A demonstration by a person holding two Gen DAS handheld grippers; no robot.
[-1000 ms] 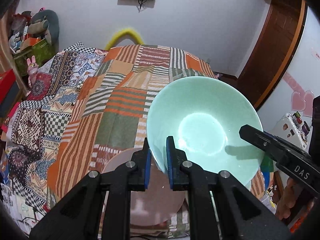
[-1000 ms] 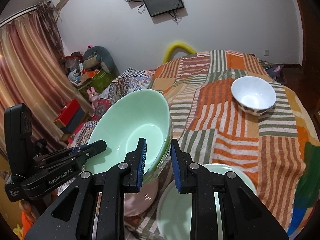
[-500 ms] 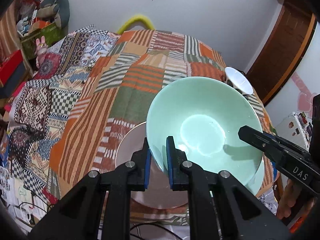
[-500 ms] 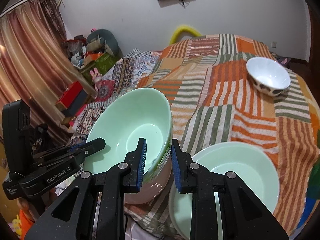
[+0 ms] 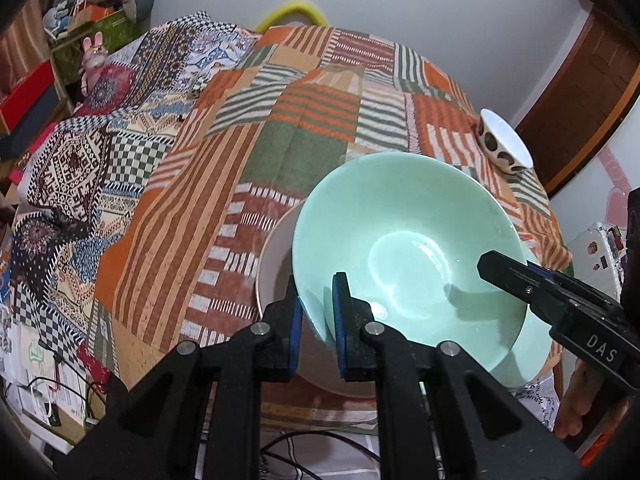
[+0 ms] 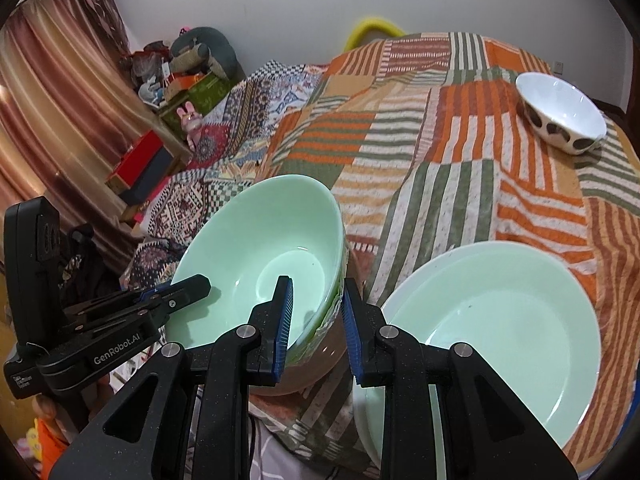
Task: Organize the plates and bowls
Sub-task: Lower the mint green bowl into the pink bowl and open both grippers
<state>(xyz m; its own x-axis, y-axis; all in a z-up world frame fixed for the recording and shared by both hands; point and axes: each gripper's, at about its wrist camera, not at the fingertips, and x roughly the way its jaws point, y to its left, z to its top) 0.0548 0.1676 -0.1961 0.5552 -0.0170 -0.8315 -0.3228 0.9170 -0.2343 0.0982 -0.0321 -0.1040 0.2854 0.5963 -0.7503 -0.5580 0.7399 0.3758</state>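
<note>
Both grippers, the left gripper (image 5: pixel 316 320) and right gripper (image 6: pixel 316 320), are speckled black plastic with blue ribbed pads, silver screws, and white "DAS" and "GenRobot.AI" lettering.

Left gripper (image 5: pixel 316 312): black two-finger tool with blue pads, pointing steeply downward; jaws closed on the near rim of the mint-green bowl (image 5: pixel 404 252), one pad outside the wall, one inside. In the right wrist view it enters from the left side, its fingertips reaching over the bowl's opposite rim.

Right gripper (image 6: pixel 316 320): same build, angled downward; jaws clamped across the bowl's other rim, pads on either side of the wall.

Hand (image 5: pixel 576 400): partly visible beneath the right gripper's body.
</note>
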